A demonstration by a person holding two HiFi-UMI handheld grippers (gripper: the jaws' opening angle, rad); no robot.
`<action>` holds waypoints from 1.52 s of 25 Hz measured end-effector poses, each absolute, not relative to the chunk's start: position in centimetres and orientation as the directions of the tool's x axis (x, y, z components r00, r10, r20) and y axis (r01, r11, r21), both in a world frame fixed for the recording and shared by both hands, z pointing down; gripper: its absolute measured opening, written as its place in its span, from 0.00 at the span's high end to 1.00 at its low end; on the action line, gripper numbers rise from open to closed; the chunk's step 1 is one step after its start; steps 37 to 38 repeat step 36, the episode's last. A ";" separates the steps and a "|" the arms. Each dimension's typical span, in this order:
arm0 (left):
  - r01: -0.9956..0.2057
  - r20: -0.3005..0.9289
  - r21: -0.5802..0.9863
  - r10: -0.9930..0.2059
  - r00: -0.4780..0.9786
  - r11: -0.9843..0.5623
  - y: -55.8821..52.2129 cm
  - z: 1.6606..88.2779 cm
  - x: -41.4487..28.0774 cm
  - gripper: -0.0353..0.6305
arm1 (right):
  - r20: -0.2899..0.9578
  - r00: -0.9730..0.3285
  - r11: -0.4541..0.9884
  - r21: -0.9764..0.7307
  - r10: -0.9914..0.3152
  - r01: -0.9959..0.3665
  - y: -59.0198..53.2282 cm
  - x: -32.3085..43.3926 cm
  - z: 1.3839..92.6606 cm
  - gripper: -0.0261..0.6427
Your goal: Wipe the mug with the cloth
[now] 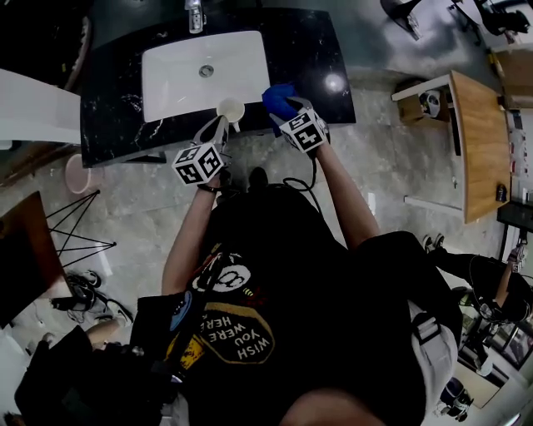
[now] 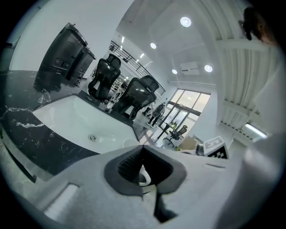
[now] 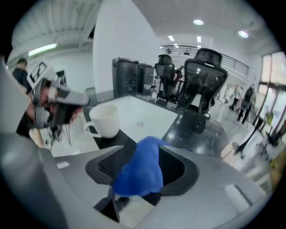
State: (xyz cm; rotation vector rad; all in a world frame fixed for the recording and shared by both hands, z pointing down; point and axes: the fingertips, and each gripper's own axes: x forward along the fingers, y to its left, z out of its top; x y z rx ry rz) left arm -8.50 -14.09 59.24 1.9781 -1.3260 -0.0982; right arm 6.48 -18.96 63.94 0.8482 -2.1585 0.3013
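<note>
A white mug [image 1: 231,110] stands at the front rim of the basin; in the right gripper view the mug [image 3: 104,120] is upright with its handle turned to the left. My left gripper [image 1: 218,129] is shut on that handle, and a strip of the white handle [image 2: 144,175] shows between its jaws [image 2: 143,152]. A blue cloth [image 1: 281,98] lies bunched at the tip of my right gripper [image 1: 291,112], just right of the mug. In the right gripper view the cloth [image 3: 140,167] hangs between the jaws [image 3: 145,154], which stand wide with a dark gap on the cloth's right side.
A white basin [image 1: 166,75] is set in a black marble counter [image 1: 321,50], with a tap [image 1: 195,15] at the back. A wooden table [image 1: 479,141] stands to the right, a pink bucket [image 1: 79,175] on the floor at left. Black office chairs [image 3: 205,76] stand beyond the counter.
</note>
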 end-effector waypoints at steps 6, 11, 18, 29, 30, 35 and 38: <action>-0.850 0.352 0.490 -0.847 0.398 -0.196 -12.5 57.6 -10.2 0.94 | 0.432 -0.649 0.588 -0.285 -0.626 -0.757 -16.9 5.8 56.5 0.76; -0.942 0.337 0.176 -0.882 0.330 -0.286 -11.6 53.4 -9.6 0.94 | 0.359 -0.612 0.600 -0.159 -0.705 -0.784 -14.6 4.5 52.7 0.96; -0.947 0.327 0.128 -0.888 0.322 -0.296 -10.3 52.3 -9.0 0.94 | 0.361 -0.580 0.579 -0.124 -0.730 -0.806 -14.3 5.0 52.4 0.96; -0.949 0.326 0.173 -0.894 0.307 -0.262 -9.1 52.2 -9.6 0.94 | 0.342 -0.599 0.580 -0.168 -0.724 -0.797 -13.1 5.8 52.0 0.96; -0.949 0.327 0.176 -0.894 0.306 -0.261 -9.0 52.2 -9.6 0.94 | 0.343 -0.603 0.583 -0.170 -0.720 -0.794 -13.0 5.8 52.1 0.96; -0.948 0.327 0.184 -0.893 0.308 -0.259 -9.1 52.2 -9.8 0.94 | 0.339 -0.615 0.593 -0.179 -0.712 -0.785 -12.9 5.6 51.9 0.96; -0.948 0.327 0.185 -0.894 0.308 -0.259 -9.1 52.2 -9.9 0.94 | 0.337 -0.618 0.595 -0.181 -0.711 -0.783 -13.0 5.6 51.8 0.96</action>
